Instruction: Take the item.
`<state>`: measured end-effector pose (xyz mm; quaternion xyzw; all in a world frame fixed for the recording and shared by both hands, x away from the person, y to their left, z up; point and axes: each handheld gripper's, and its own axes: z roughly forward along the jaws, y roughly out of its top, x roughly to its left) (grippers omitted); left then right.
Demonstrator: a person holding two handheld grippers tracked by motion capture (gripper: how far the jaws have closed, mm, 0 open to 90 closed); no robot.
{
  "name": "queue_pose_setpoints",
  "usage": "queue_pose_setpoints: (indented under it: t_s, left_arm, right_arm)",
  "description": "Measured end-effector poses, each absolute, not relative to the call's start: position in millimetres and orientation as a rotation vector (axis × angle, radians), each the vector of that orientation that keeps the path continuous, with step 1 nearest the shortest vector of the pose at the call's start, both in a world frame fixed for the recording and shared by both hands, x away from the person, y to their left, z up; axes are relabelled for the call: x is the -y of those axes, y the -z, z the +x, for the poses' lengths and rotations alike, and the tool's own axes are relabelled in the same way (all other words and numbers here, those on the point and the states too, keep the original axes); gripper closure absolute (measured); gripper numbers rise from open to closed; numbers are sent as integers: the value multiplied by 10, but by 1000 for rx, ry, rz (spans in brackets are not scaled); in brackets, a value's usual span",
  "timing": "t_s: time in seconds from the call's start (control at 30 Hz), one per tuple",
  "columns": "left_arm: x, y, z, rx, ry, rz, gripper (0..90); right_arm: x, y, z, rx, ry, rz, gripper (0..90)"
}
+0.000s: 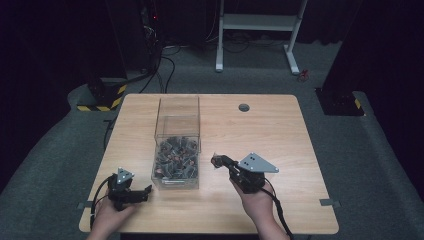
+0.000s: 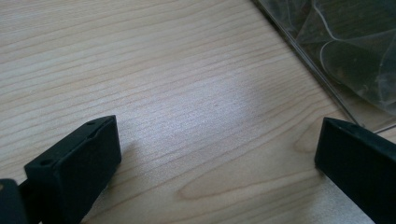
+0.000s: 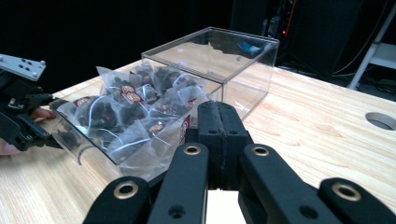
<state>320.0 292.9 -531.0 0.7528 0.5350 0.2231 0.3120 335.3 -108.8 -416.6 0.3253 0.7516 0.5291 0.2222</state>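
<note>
A clear plastic box stands mid-table, with several pyramid tea bags heaped in its near half. My right gripper sits just right of the box's front, its jaws pressed together on a small tea bag. In the right gripper view the shut jaws hold that clear sachet, its red tag beside them. My left gripper rests low at the box's front left corner, open. Its own view shows the jaws wide apart over bare wood, with the box wall at upper right.
The wooden table has a round cable hole at the back. Its front edge lies close behind both hands. On the dark floor beyond are a white desk frame and cables. The left gripper shows left of the box.
</note>
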Motion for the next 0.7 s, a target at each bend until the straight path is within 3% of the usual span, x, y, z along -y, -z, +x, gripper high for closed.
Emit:
queue_pose_setpoints:
  t_s: [0.7]
  left_arm:
    - [-2927, 5312, 3202, -1411, -591, 1983, 6]
  right_arm:
    - [1400, 4260, 3353, -2032, -1470, 955, 900]
